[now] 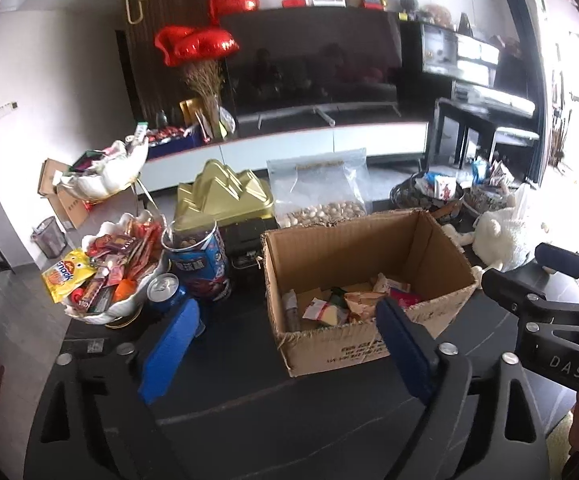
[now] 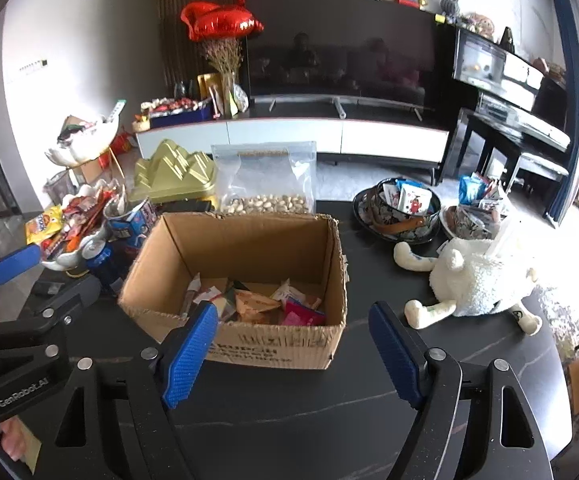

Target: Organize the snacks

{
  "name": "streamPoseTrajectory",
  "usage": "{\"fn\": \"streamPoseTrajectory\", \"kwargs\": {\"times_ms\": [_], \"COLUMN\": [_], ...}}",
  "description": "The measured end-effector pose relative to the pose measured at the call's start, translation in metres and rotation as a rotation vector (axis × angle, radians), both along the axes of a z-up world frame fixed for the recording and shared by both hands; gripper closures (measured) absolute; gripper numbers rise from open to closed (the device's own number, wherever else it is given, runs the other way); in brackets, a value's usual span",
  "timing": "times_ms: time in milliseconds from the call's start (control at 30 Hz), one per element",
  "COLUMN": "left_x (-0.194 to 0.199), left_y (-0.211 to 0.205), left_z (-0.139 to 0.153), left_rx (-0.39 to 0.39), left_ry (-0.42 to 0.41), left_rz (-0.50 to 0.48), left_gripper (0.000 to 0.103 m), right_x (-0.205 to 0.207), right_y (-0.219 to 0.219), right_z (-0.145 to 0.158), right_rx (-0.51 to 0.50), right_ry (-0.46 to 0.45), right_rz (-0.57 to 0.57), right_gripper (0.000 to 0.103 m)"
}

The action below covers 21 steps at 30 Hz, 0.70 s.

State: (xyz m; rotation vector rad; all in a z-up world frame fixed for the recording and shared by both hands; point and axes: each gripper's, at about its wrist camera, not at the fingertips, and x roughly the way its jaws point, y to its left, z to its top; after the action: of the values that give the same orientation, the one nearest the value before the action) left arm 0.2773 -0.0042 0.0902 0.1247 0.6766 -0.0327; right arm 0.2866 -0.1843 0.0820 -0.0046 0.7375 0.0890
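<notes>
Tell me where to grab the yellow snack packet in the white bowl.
Pinch the yellow snack packet by its free lower-left edge, coming from the left: that end overhangs the white bowl rim, while its right side looks tucked among other wrappers.

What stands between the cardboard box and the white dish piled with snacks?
A blue snack canister and a drink can stand between the cardboard box and white dish, clearest in the left wrist view.

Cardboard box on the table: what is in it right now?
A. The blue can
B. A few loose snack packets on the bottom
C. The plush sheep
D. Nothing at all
B: the box holds a few loose packets on its bottom, the sheep sits on the table to its right, and the can stands outside to its left.
</notes>
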Motion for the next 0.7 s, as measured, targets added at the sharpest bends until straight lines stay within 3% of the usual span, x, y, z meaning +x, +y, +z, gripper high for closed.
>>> {"fn": "streamPoseTrajectory", "kwargs": {"times_ms": [300, 567, 700], "left_x": [-0.065, -0.111, -0.130], "left_y": [0.005, 0.006, 0.006], "left_z": [0.006, 0.005, 0.004], "left_rx": [0.005, 0.012, -0.025], "left_ry": [-0.131, -0.181, -0.190], "left_rz": [0.018, 0.022, 0.015], "left_gripper": [0.000, 0.000, 0.000], "right_x": [-0.062, -0.112, -0.132], "right_y": [-0.003, -0.004, -0.007], "right_z": [0.004, 0.000, -0.002], "right_rx": [-0.010, 0.011, 0.022], "right_ry": [-0.121, -0.186, -0.211], "right_rz": [-0.016, -0.007, -0.019], "right_gripper": [0.020, 0.016, 0.015]}}
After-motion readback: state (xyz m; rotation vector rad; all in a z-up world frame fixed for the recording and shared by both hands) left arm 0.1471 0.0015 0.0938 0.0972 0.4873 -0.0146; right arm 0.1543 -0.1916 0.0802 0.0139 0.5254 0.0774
